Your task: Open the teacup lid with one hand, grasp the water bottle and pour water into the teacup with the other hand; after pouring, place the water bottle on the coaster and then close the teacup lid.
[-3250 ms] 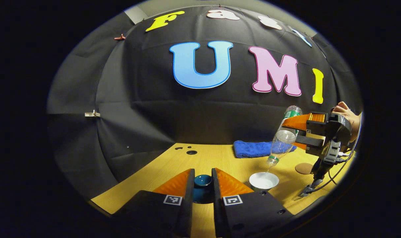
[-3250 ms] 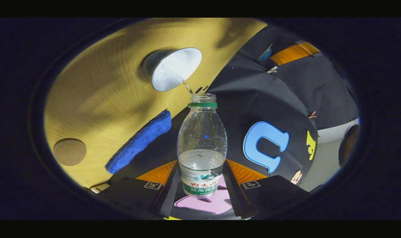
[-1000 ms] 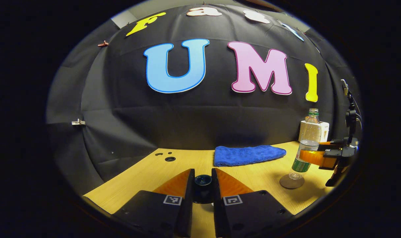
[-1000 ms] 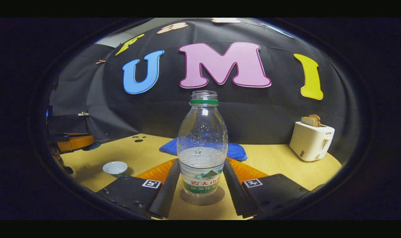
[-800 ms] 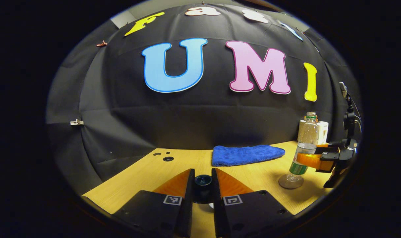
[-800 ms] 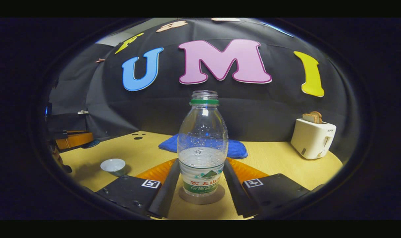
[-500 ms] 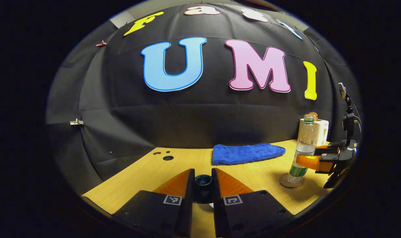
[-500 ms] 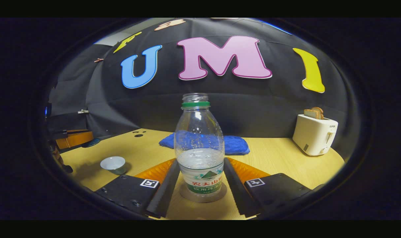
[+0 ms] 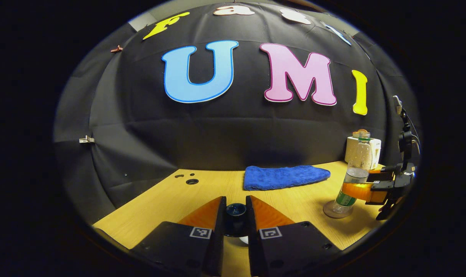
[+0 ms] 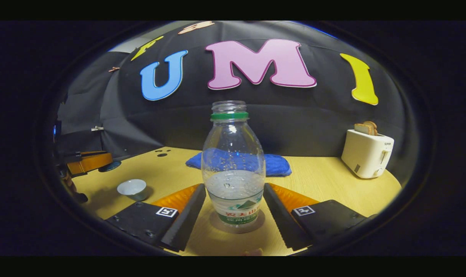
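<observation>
Right gripper [image 10: 235,215] spread apart — water bottle [image 10: 233,169] upright between its fingers on the coaster [image 10: 237,227].

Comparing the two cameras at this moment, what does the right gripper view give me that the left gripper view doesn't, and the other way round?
Right gripper view: the uncovered teacup on the table, and clear gaps between the fingers of the right gripper and the water bottle. Left gripper view: the teacup lid up close, pinched in the left gripper. Shared: the water bottle upright on the coaster, the blue towel and the toaster.
</observation>
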Demonstrator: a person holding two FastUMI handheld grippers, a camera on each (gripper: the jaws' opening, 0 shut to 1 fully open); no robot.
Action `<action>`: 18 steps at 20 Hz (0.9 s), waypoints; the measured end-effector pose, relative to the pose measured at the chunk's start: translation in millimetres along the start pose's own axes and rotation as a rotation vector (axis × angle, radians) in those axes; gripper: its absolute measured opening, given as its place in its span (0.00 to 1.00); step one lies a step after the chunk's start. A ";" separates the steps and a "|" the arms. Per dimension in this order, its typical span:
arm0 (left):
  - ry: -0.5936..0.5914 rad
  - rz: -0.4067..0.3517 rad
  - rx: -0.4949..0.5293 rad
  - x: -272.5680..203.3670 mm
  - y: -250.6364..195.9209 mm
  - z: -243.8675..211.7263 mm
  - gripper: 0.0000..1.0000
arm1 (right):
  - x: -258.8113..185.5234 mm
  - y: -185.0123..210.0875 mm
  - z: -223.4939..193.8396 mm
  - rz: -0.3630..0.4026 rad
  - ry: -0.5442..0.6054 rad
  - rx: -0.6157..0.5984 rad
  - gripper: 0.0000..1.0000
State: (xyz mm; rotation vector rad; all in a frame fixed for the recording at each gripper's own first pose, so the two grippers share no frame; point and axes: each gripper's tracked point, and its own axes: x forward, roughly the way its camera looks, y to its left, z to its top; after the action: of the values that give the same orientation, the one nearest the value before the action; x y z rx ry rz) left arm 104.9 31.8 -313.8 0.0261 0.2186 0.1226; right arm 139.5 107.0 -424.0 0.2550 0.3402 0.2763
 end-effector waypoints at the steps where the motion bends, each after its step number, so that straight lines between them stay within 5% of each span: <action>1: 0.002 -0.003 -0.002 1.4 -1.9 -1.6 0.31 | -2.0 0.0 -1.4 -0.001 0.004 0.001 0.93; 18: 0.077 -0.057 -0.009 24.2 -38.7 -43.2 0.30 | -55.7 -27.7 -24.3 -0.061 0.074 0.032 0.95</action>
State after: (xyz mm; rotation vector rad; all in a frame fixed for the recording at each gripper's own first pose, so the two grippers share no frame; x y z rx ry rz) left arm 123.5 -3.1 -362.7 0.0059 0.2953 0.0680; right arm 86.4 68.9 -437.9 0.2664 0.4247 0.2205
